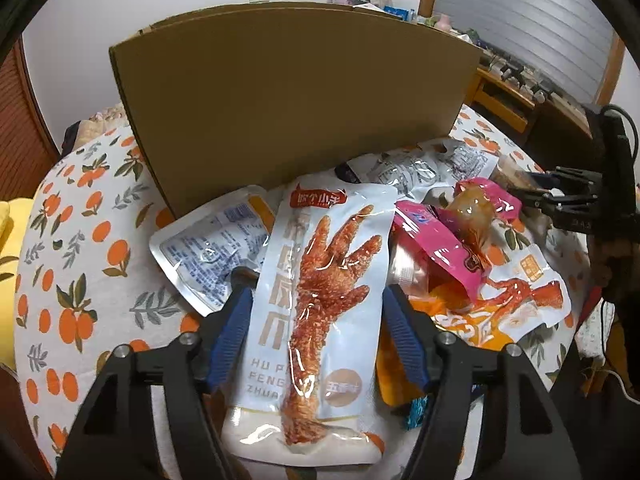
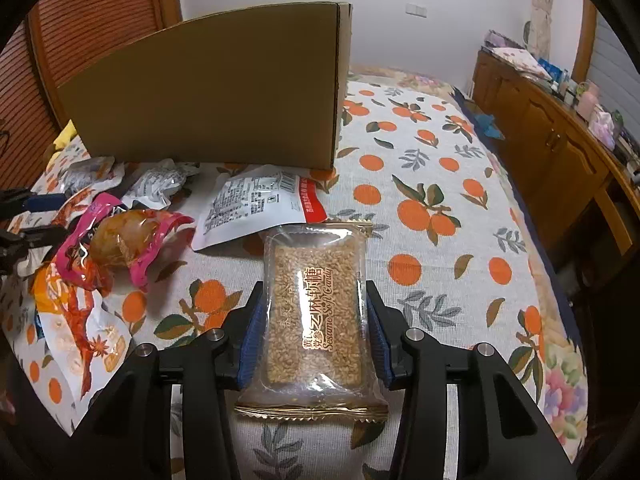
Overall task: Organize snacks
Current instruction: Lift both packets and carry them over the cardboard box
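My left gripper (image 1: pixel 318 300) is shut on a white chicken-foot snack pack (image 1: pixel 324 280), held above the snack pile in front of a cardboard box (image 1: pixel 288 96). My right gripper (image 2: pixel 316 312) is shut on a clear sesame soft candy pack (image 2: pixel 316 308), held above the orange-print cloth (image 2: pixel 420 184). The box (image 2: pixel 216 100) stands ahead and to the left in the right wrist view. A pink pack (image 1: pixel 448 240) with a brown snack lies right of the left gripper; it also shows in the right wrist view (image 2: pixel 120 248). The right gripper's fingers (image 1: pixel 560 196) show at the right edge of the left wrist view.
Several loose packs lie before the box: a white label-side pack (image 1: pixel 208 252), an orange-and-white chicken-foot pack (image 1: pixel 512 304), a white-and-red pack (image 2: pixel 260 204), crumpled silver packs (image 2: pixel 160 184). A wooden cabinet (image 2: pixel 560 152) with clutter stands at the right. A wooden door (image 2: pixel 80 20) is at the left.
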